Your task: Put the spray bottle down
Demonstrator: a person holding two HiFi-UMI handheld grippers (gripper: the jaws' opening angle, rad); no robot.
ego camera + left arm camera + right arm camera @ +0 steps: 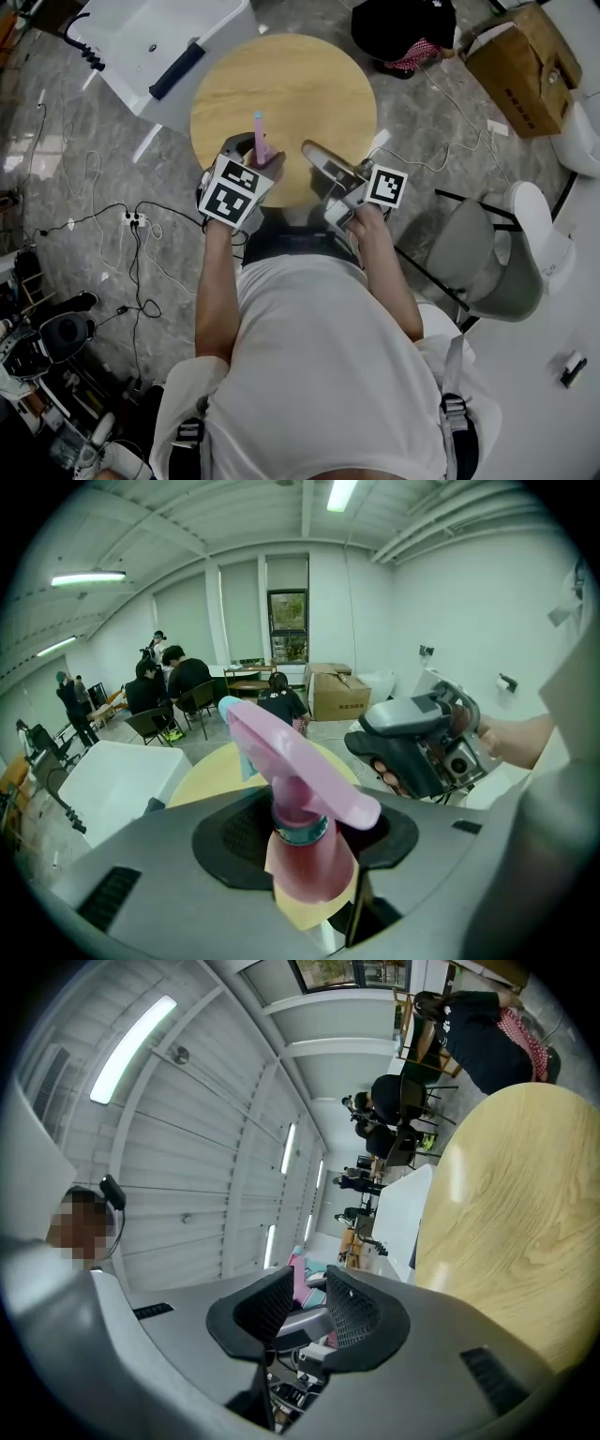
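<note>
A pink spray bottle (259,139) with a pale blue nozzle stands upright over the near edge of the round wooden table (309,84). My left gripper (261,157) is shut on it. In the left gripper view the bottle (298,789) fills the gap between the jaws of the left gripper (305,841), gripped at its neck. My right gripper (315,155) hovers just right of the bottle over the table edge, and it shows in the left gripper view too (422,747). In its own view the right gripper (302,1293) has its jaws slightly apart with nothing between them.
A white tub-like unit (159,47) stands beyond the table at left, a cardboard box (520,66) at the far right. A grey chair (487,253) is to my right. Cables and a power strip (131,220) lie on the floor at left. Seated people (169,691) are far behind.
</note>
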